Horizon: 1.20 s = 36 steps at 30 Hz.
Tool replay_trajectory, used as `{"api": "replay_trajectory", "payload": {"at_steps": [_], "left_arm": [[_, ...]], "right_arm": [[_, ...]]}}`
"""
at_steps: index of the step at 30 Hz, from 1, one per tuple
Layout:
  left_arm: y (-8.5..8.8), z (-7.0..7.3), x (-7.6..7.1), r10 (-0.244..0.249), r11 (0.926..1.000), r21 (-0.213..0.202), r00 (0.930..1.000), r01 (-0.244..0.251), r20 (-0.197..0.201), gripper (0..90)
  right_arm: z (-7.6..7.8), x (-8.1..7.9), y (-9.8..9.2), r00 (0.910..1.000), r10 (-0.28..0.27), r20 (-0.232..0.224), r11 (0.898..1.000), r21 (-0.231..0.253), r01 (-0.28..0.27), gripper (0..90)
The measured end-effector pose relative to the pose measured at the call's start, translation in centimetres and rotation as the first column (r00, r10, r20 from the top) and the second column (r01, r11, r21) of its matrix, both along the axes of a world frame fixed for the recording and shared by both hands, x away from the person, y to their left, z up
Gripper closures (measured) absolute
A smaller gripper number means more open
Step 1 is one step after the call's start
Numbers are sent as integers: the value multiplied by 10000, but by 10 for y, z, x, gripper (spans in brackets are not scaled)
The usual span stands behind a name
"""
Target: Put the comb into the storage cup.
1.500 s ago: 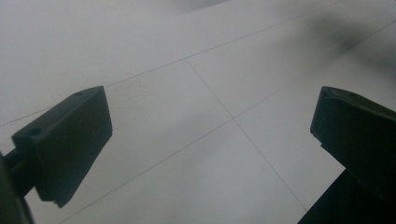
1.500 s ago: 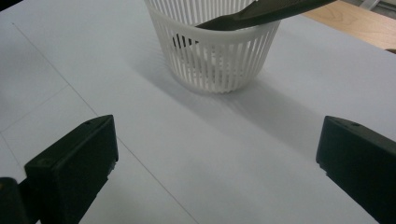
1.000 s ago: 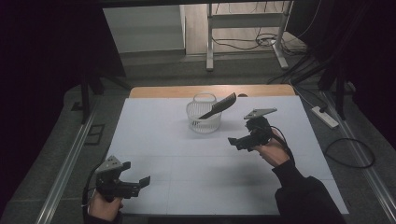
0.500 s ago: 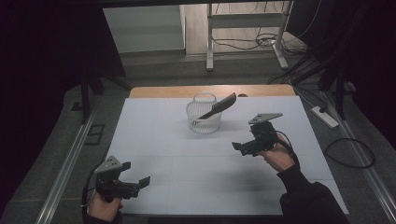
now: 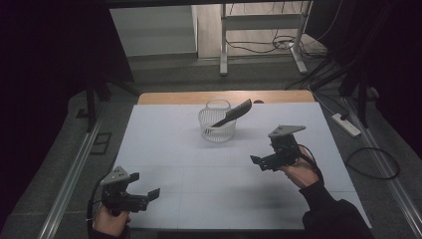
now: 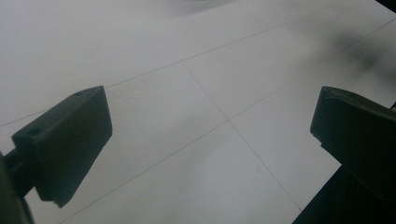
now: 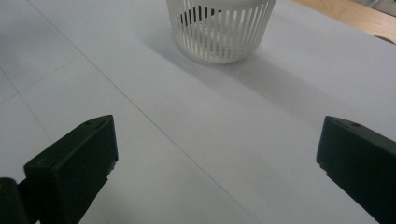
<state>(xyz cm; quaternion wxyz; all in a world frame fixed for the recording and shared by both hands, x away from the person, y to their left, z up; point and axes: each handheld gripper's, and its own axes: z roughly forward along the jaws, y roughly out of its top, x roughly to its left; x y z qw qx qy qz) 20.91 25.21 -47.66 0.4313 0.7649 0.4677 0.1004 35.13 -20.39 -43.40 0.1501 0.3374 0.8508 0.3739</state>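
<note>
A white slatted basket (image 5: 217, 123) stands at the far middle of the white table (image 5: 169, 139). A long flat black object (image 5: 233, 114) leans in it, its upper end poking out over the right rim. My right gripper (image 5: 260, 162) hovers right of and nearer than the basket, open and empty, pointing left. In the right gripper view the jaws (image 7: 217, 158) stand wide apart, with the basket (image 7: 219, 35) ahead and part of the black object (image 7: 196, 13) visible through its slats. My left gripper (image 5: 144, 186) sits open and empty at the near left corner, its jaws (image 6: 210, 140) spread over bare table.
A wooden strip (image 5: 224, 96) edges the far side of the table. Beyond it are a metal frame's legs (image 5: 224, 45) and cables on the floor. A power strip (image 5: 347, 124) lies on the floor to the right. Metal rails (image 5: 74, 169) run along both sides.
My right gripper has drawn back a little from the basket, toward the near right. The left gripper has stayed in place.
</note>
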Motion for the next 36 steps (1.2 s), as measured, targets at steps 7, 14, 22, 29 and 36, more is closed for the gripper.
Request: {"api": "replay_trajectory", "payload": {"at_steps": [7,14,22,29,36], "left_arm": [[0,0,0,-7,10000,5,10000,7,5,0],[0,0,0,-17,10000,14,10000,17,4,0],[0,0,0,-19,10000,21,10000,19,-1,0],[0,0,0,-17,10000,24,10000,17,-21,0],[0,0,0,-2,10000,0,10000,2,-40,0]], "right_arm": [[-1,-5,-5,10000,-37,73,10000,-40,37,0],[-2,-10,-13,9997,-154,180,9999,-9,154,0],[-2,-15,-23,9997,-207,121,9998,-17,207,0],[-2,-19,-32,9995,-307,41,9995,-10,307,0],[-4,-24,-41,9987,-508,35,9987,75,508,0]]}}
